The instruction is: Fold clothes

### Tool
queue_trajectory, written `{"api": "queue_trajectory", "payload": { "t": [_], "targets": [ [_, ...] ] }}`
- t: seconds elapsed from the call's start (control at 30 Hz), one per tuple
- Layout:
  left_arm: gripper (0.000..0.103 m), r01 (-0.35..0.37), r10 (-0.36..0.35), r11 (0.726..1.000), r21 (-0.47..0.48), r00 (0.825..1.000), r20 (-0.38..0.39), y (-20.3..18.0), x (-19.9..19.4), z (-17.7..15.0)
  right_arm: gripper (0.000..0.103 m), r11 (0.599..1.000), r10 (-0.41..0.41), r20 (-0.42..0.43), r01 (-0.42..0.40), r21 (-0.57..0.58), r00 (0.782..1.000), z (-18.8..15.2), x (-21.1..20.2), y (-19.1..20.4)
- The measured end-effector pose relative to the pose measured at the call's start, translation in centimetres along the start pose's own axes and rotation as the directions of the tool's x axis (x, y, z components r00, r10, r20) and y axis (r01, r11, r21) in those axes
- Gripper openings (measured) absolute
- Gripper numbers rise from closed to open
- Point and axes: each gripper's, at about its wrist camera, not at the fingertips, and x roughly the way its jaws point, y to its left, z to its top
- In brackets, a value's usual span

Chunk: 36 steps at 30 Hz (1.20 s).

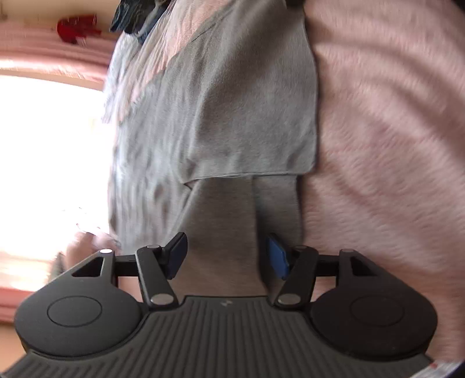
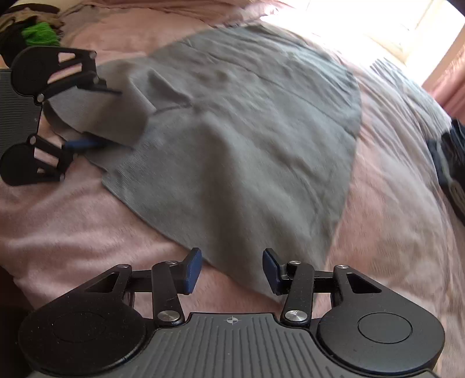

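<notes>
A grey garment [image 2: 247, 122] lies spread on a pink bed cover [image 2: 72, 221]. In the right wrist view its left edge is lifted into a fold [image 2: 122, 116], and my left gripper [image 2: 98, 116] stands open around that fold. The left wrist view shows the same grey cloth [image 1: 232, 116] running between the fingers of my open left gripper [image 1: 226, 247], with a folded flap lying above. My right gripper [image 2: 231, 261] is open at the garment's near corner [image 2: 255, 276], and the cloth's edge lies between its blue pads without being pinched.
Dark clothes [image 2: 453, 157] lie on the bed at the right, and more dark cloth [image 1: 133, 14] sits beyond the garment. A green item [image 2: 40, 35] lies in a pile at the far left. Bright window light [image 2: 392, 23] washes out the far side. Pink cover [image 1: 392, 145] surrounds the garment.
</notes>
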Motion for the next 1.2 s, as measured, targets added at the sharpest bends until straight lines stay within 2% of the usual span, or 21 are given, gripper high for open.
{"api": "queue_trajectory", "payload": {
  "t": [0.07,0.1,0.17,0.2,0.23,0.33,0.4,0.43,0.47,0.5,0.57,0.6,0.63,0.7,0.77,0.83,0.93,1.0,1.07,1.17,1.2],
  "targets": [
    [0.009,-0.032,0.033,0.998,-0.055,0.999,0.017,1.0,-0.1,-0.2,0.044,0.999,-0.009,-0.019,0.01,0.041,1.0,-0.6,0.0,-0.9],
    [0.003,-0.02,0.027,0.983,-0.183,0.999,0.036,2.9,-0.7,-0.6,0.044,0.998,-0.009,-0.028,0.01,0.063,1.0,-0.9,-0.1,-1.4],
    [0.001,0.075,-0.016,0.879,-0.47,0.991,0.129,7.3,-2.9,-2.3,0.044,0.995,-0.008,-0.036,0.012,0.101,0.999,-1.4,-0.4,-2.0],
    [0.001,0.118,-0.03,0.831,-0.544,0.985,0.169,8.7,-4.0,-3.2,0.044,0.993,-0.005,-0.04,0.01,0.116,0.999,-1.6,-0.5,-2.2],
    [0.001,0.156,-0.051,0.812,-0.563,0.979,0.197,9.3,-4.9,-4.0,0.044,0.992,-0.004,-0.044,0.009,0.125,0.999,-1.7,-0.5,-2.3],
    [0.001,0.257,-0.165,0.816,-0.518,0.962,0.216,8.2,-5.8,-5.5,0.044,0.992,0.006,-0.05,0.0,0.13,0.999,-1.8,-0.4,-2.1],
    [0.002,0.252,-0.216,0.873,-0.418,0.967,0.132,4.9,-4.6,-5.5,0.044,0.993,0.01,-0.057,-0.003,0.118,0.998,-1.6,-0.1,-1.6],
    [0.004,0.257,-0.235,0.886,-0.386,0.966,0.106,3.4,-3.9,-5.5,0.044,0.993,0.015,-0.067,-0.007,0.115,0.998,-1.5,0.2,-1.4],
    [0.006,0.311,-0.301,0.876,-0.37,0.95,0.084,2.0,-3.0,-5.3,0.044,0.993,0.021,-0.08,-0.012,0.117,0.997,-1.4,0.6,-1.3],
    [0.0,0.336,-0.333,0.871,-0.358,0.94,0.071,0.8,-2.3,-4.9,0.044,0.992,0.024,-0.091,-0.013,0.123,0.996,-1.3,0.8,-1.3],
    [0.0,0.304,-0.298,0.902,-0.307,0.952,0.068,-0.5,-2.2,-4.2,0.044,0.988,0.032,-0.099,-0.017,0.154,0.995,-1.1,0.9,-1.5],
    [0.0,0.311,-0.305,0.894,-0.323,0.95,0.069,-0.1,-2.3,-4.1,0.044,0.982,0.041,-0.093,-0.023,0.187,0.995,-1.0,0.8,-2.1],
    [0.008,0.331,-0.323,0.862,-0.384,0.942,0.086,1.0,-2.5,-4.3,0.046,0.972,0.051,-0.079,-0.032,0.232,0.996,-1.0,0.6,-2.7],
    [0.022,0.368,-0.359,0.772,-0.519,0.925,0.123,3.7,-3.1,-5.4,0.051,0.935,0.087,-0.044,-0.067,0.347,0.995,-1.0,0.2,-4.7],
    [0.028,0.352,-0.345,0.643,-0.68,0.926,0.153,7.2,-3.9,-7.8,0.055,0.879,0.104,-0.014,-0.086,0.469,0.994,-1.2,-0.1,-7.0],
    [0.041,0.306,-0.333,0.477,-0.824,0.931,0.152,10.0,-3.7,-11.0,0.059,0.798,0.116,0.016,-0.103,0.594,0.993,-1.7,-0.1,-9.5],
    [0.058,0.141,-0.333,0.194,-0.971,0.94,0.07,12.7,-2.0,-16.8,0.06,0.643,0.158,0.071,-0.157,0.75,0.985,-3.0,0.9,-12.9],
    [0.06,0.067,-0.389,-0.01,-0.998,0.919,0.066,13.1,0.4,-20.8,0.06,0.536,0.195,0.111,-0.2,0.82,0.975,-4.0,2.2,-14.6],
    [0.06,0.036,-0.437,-0.165,-0.986,0.893,0.106,12.8,2.3,-23.2,0.06,0.433,0.247,0.157,-0.254,0.865,0.956,-5.0,3.4,-15.5],
    [0.06,0.049,-0.473,-0.355,-0.933,0.852,0.225,11.2,3.7,-24.5,0.06,0.323,0.326,0.225,-0.333,0.886,0.918,-6.1,5.1,-15.7],
    [0.06,0.045,-0.484,-0.383,-0.923,0.841,0.242,10.6,4.1,-24.4,0.06,0.301,0.331,0.245,-0.348,0.888,0.911,-6.4,5.5,-15.7]
  ]
}}
